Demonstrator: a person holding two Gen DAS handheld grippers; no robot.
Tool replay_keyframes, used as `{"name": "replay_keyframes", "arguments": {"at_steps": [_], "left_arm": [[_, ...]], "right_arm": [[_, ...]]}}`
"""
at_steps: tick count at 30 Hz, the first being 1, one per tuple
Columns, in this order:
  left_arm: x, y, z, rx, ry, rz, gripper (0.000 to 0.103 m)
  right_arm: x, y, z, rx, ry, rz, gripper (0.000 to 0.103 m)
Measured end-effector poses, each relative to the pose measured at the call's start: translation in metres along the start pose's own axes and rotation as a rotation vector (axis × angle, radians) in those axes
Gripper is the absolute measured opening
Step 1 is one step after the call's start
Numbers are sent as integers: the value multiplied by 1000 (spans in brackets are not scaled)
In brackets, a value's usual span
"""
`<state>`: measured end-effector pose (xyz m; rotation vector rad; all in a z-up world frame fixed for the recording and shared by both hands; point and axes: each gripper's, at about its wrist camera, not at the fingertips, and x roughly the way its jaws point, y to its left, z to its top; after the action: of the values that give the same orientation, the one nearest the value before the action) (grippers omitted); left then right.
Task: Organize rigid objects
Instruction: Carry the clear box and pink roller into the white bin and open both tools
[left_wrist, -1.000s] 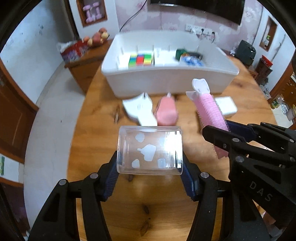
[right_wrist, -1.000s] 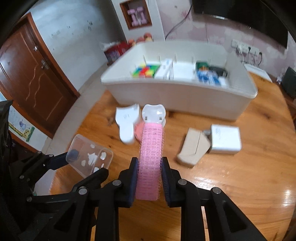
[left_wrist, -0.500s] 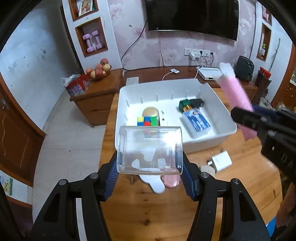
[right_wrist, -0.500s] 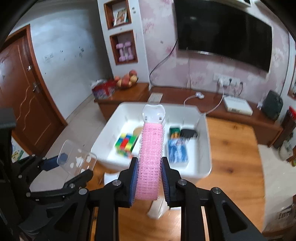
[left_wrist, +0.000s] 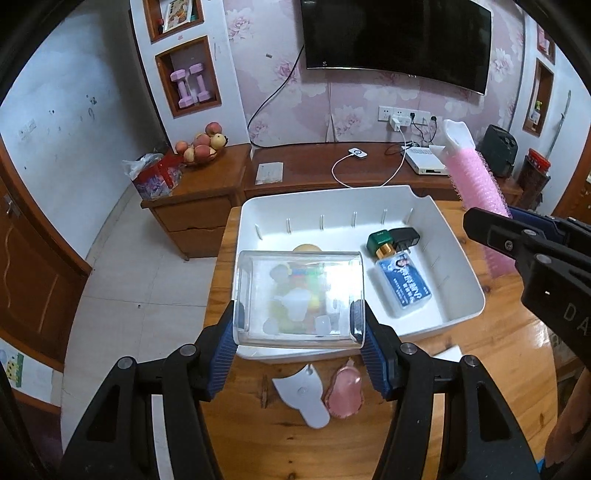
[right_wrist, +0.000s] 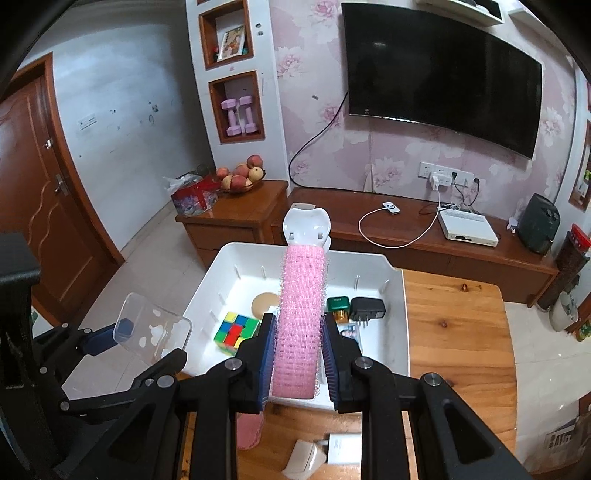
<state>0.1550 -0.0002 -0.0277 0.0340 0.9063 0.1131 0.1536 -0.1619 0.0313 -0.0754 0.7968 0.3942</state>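
Note:
My left gripper (left_wrist: 301, 334) is shut on a clear plastic case (left_wrist: 300, 297) with white shapes on it, held above the near left part of the white bin (left_wrist: 461, 258). My right gripper (right_wrist: 298, 358) is shut on a pink hair roller with a white clip end (right_wrist: 300, 306), held above the bin (right_wrist: 400, 332). The roller (left_wrist: 476, 184) shows at the right of the left wrist view, and the clear case (right_wrist: 153, 332) at the left of the right wrist view. The bin holds a colour cube (right_wrist: 236, 328), a tan disc (right_wrist: 265, 303), a green box (right_wrist: 338, 303), a black plug (right_wrist: 367, 307) and a blue card pack (left_wrist: 404, 286).
The bin stands on a wooden table (right_wrist: 458, 332). In front of it lie a white flat piece (left_wrist: 303, 398), a pink object (left_wrist: 344, 397) and a white charger (right_wrist: 341, 448). Behind the table runs a low wooden cabinet (left_wrist: 325, 173) with a fruit bowl (left_wrist: 201, 146).
Both grippers have risen from just above the table to high over the bin, each still holding its object. The view now looks down into the bin.

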Motion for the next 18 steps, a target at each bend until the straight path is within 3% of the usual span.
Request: {"name": "replay_keyframes", "arguments": {"at_steps": [9,13,18], "left_arm": [[26,2,11,-24,-1,18,64],[52,6,19,-55,8,35,64],[98,7,27,-102,76,15,64]], "right_arm": [[23,-2,-1,-3,27,-37,24],[49,-10,-2,12,74,-58,24],[88,-23,-7,49,168,-55,24]]}}
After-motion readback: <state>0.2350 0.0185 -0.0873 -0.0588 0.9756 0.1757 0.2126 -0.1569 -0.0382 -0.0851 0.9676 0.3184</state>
